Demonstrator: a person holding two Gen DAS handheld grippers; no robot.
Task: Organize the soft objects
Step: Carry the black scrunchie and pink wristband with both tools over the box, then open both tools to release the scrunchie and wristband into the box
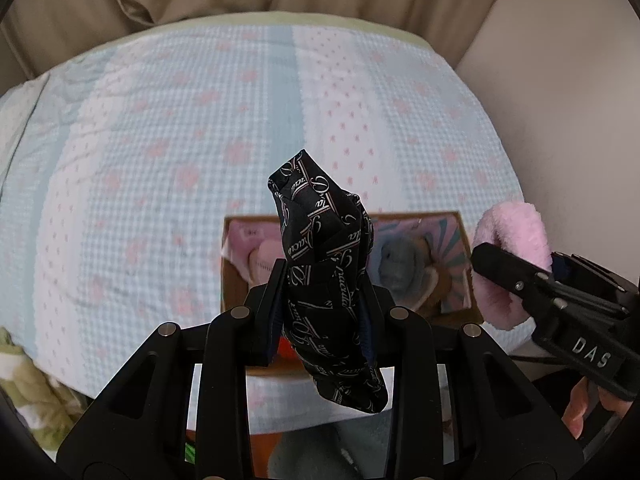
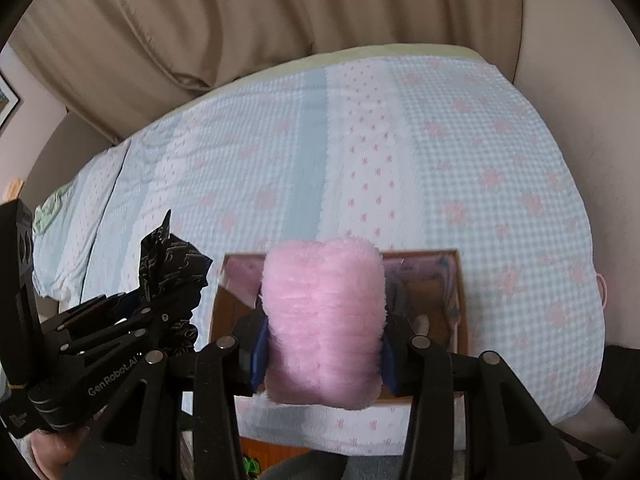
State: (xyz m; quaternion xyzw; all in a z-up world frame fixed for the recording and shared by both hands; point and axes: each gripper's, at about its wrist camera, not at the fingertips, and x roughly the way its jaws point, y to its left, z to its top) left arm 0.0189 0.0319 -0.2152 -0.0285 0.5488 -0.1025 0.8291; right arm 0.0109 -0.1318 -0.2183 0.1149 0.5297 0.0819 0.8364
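My left gripper (image 1: 324, 280) is shut on a folded black cloth with pale script print (image 1: 324, 256), held upright above a brown cardboard box (image 1: 236, 292) on the bed. The cloth also shows in the right wrist view (image 2: 172, 268). My right gripper (image 2: 324, 332) is shut on a fluffy pink bundle (image 2: 324, 320), held over the same box (image 2: 460, 304). The bundle shows at the right in the left wrist view (image 1: 516, 236). Inside the box lie pink and grey soft items (image 1: 400, 268), partly hidden by the cloth.
The box sits near the front edge of a bed with a blue-and-white checked cover with pink flowers (image 1: 160, 140). A beige padded headboard (image 2: 240, 20) rises behind. Green and white fabric (image 1: 24, 380) lies at the lower left.
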